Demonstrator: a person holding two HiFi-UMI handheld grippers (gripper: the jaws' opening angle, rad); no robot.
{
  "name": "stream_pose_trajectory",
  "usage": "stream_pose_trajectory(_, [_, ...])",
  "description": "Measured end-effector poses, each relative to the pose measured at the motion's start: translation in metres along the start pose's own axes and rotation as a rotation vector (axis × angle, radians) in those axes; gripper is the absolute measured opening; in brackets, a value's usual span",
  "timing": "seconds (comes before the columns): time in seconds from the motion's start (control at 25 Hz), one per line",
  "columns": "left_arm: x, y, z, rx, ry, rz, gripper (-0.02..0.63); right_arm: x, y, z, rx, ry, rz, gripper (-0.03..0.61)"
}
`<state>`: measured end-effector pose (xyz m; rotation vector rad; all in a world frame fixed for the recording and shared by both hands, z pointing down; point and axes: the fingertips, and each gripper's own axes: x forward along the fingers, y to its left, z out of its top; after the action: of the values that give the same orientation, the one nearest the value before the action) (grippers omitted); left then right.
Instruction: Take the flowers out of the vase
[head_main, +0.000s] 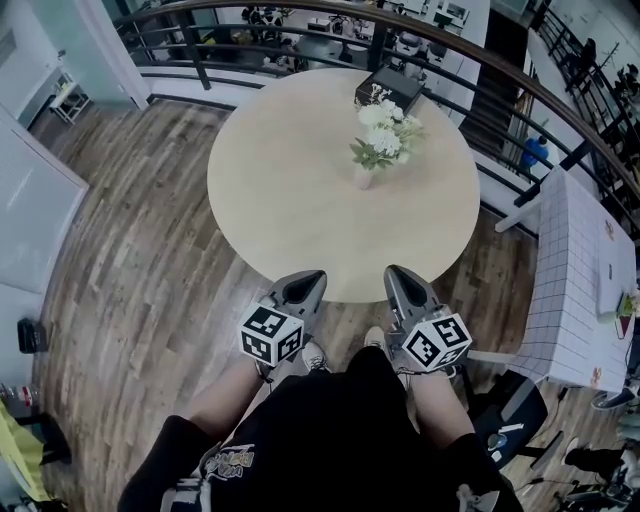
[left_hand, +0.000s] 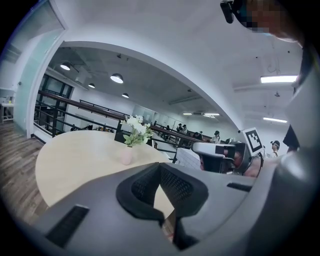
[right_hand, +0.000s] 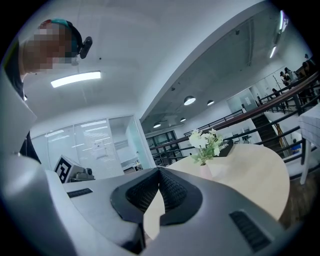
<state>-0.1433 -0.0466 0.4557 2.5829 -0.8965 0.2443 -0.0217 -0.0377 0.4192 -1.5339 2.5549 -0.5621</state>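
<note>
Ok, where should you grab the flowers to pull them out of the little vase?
Probably the green stems just above the vase mouth, under the white blooms. Come in level from the near table edge: the bunch stands roughly upright, so a side pinch can lift it straight up.

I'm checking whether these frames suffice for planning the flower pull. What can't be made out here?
Stems inside the vase: every view, hidden by its opaque wall.
Print on the dark box: head view, too small and blurred.
Number of flowers: every view, blooms overlap and are too small.
</note>
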Motion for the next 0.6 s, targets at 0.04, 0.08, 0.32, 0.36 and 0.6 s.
stream_pose_trajectory(0.04, [0.001, 0.001, 0.002, 0.001, -0.002, 0.0, 0.006, 0.003, -0.001, 0.002, -0.001, -0.002, -0.001, 0.021])
stream_pose_trajectory(0.08, [0.002, 0.003, 0.003, 0.002, -0.003, 0.001, 0.007, 0.005, -0.003, 0.004, -0.001, -0.004, -0.001, 0.021])
stream_pose_trajectory(0.32, [0.012, 0.012, 0.008, 0.002, -0.008, 0.03, 0.006, 0.024, -0.016, 0.008, -0.002, 0.007, 0.023, 0.021])
stream_pose_trajectory(0.36, [0.015, 0.013, 0.009, 0.003, -0.009, 0.037, 0.006, 0.027, -0.02, 0.009, -0.001, 0.008, 0.029, 0.021])
stream_pose_trajectory(0.6, [0.037, 0.023, 0.016, -0.002, -0.013, 0.078, 0.006, 0.043, -0.041, 0.016, 0.003, 0.015, 0.061, 0.021])
